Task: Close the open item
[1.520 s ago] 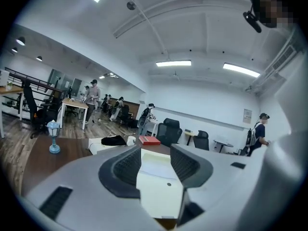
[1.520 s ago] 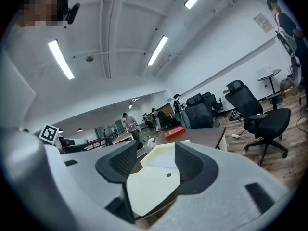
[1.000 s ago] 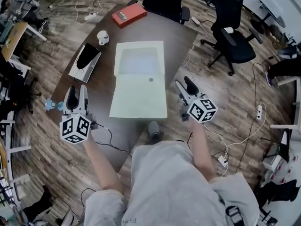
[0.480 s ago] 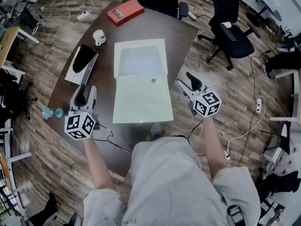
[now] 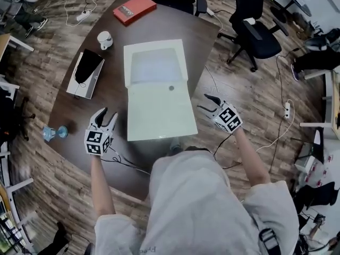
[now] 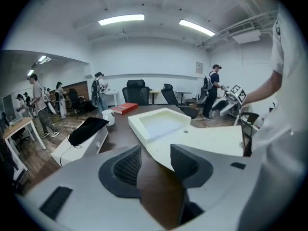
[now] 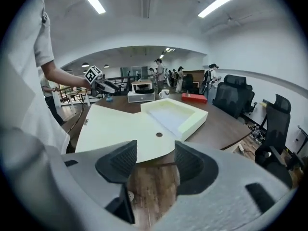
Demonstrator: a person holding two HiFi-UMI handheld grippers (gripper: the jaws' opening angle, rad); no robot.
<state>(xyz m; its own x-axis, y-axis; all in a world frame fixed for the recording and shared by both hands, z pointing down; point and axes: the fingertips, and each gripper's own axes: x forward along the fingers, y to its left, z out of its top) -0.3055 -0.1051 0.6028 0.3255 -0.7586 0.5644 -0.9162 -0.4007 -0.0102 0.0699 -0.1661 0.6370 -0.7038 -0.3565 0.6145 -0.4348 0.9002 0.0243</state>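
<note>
Both left gripper (image 5: 106, 113) and right gripper (image 5: 206, 102) gape empty beside the box (image 5: 158, 97); torso (image 5: 196, 206) hides the table's (image 5: 114, 97) near edge.

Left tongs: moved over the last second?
Yes. In the head view the left tongs have come down toward the table and nearer the left edge of the open box.

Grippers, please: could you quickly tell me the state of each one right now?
Left gripper: open, holding nothing, left of the box.
Right gripper: open, holding nothing, right of the box.
</note>
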